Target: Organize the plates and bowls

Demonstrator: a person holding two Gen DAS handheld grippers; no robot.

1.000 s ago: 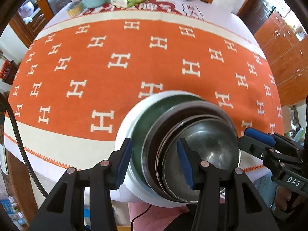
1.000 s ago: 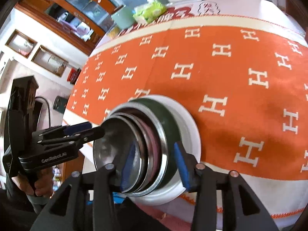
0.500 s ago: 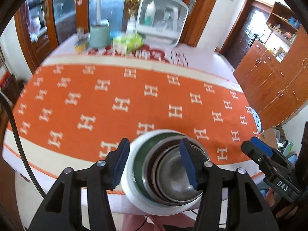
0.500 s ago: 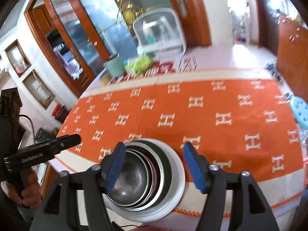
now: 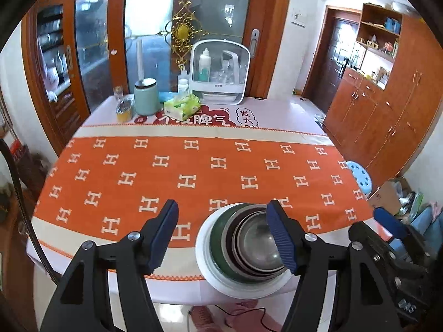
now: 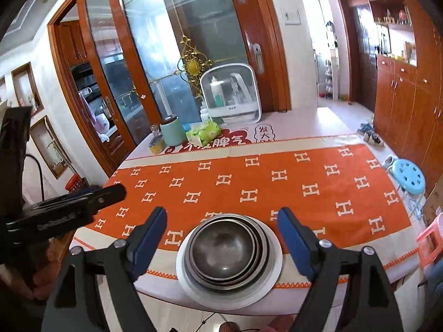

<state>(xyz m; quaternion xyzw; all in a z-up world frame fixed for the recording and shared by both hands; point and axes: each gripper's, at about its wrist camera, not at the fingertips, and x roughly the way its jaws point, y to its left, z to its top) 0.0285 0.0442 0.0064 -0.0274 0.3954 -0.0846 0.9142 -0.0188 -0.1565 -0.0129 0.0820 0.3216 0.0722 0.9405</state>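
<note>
A stack of nested metal bowls [image 6: 227, 251] sits on a white plate [image 6: 272, 271] at the near edge of the table [image 5: 277, 116], where the orange cloth [image 5: 193, 171] meets its pale border. The right gripper [image 6: 229, 238] hangs above it, its jaws opening wide and empty, the stack below and between the blue pads [image 6: 295, 242] without contact. The left gripper [image 5: 224, 236] is opening too, empty, with the stack under its right-hand pad.
</note>
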